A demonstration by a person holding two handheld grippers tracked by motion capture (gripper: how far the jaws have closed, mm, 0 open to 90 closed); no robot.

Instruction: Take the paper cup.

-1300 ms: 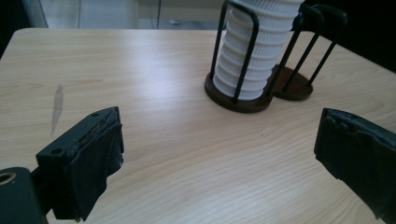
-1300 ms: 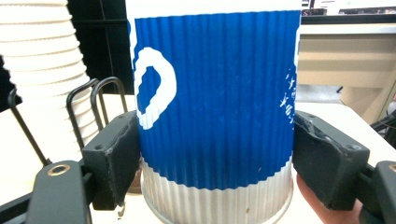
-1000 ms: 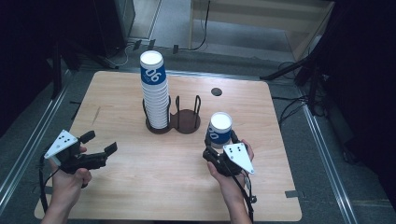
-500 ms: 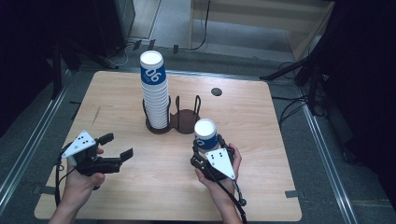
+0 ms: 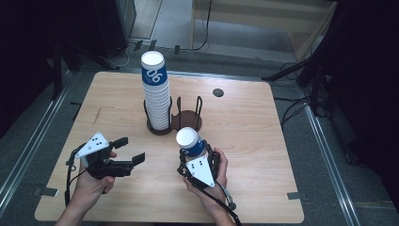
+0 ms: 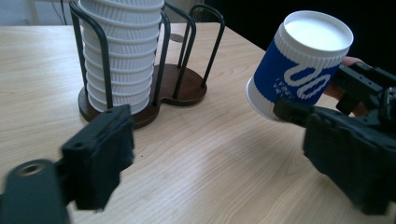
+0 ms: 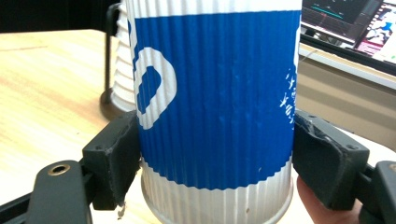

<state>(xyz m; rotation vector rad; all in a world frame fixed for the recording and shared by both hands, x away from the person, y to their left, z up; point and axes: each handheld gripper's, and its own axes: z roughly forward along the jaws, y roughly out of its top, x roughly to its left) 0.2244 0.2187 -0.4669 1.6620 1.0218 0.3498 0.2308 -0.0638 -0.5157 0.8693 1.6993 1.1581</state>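
Note:
My right gripper [image 5: 195, 157] is shut on an upside-down blue and white paper cup [image 5: 189, 142], held a little tilted above the table's front middle. In the right gripper view both pads press the cup [image 7: 215, 107] at its sides. A tall stack of the same cups [image 5: 155, 96] stands upside down in the left ring of a dark wire rack [image 5: 188, 117], whose right ring is empty. My left gripper [image 5: 129, 150] hovers to the left of the held cup and points at it. Its jaws have just been closing, with nothing between them. The left gripper view has the cup [image 6: 299, 65] and the stack [image 6: 123, 56] ahead.
The wooden table [image 5: 263, 141] has a small black round fitting [image 5: 218, 92] near its far edge. Metal rails run along both sides on the floor. Cables and dark stands lie beyond the table. A lit monitor [image 7: 355, 23] shows past the cup.
The right gripper has carried the cup left and nearer to the person, away from the rack's right side. The left gripper has moved right toward the middle, and its jaws stand narrower.

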